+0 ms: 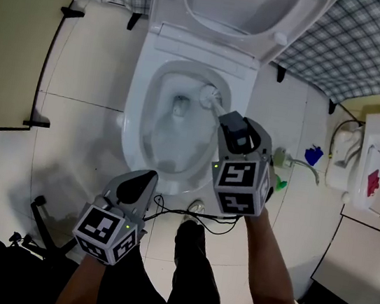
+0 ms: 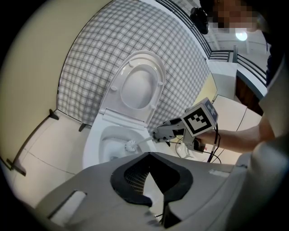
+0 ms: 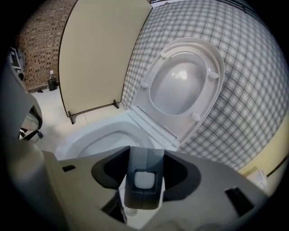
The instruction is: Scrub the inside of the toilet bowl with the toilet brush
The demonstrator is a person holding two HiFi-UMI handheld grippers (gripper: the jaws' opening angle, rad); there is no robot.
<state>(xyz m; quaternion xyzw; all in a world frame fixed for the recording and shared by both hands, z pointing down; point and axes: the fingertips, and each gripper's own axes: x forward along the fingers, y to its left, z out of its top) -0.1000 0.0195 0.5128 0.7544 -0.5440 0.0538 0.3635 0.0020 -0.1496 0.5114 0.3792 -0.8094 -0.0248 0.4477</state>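
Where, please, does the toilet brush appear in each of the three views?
Head view: toilet brush at centre, head inside the bowl.
Left gripper view: brush left of centre, in the bowl.
Right gripper view: only its handle end, low centre, in the right tongs.
Shared landmark: raised lid.

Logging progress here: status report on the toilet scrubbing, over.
Right gripper shut on toilet brush. Brush head inside toilet bowl. Left gripper shut, empty, clear of bowl. Lid up, nothing blocking.
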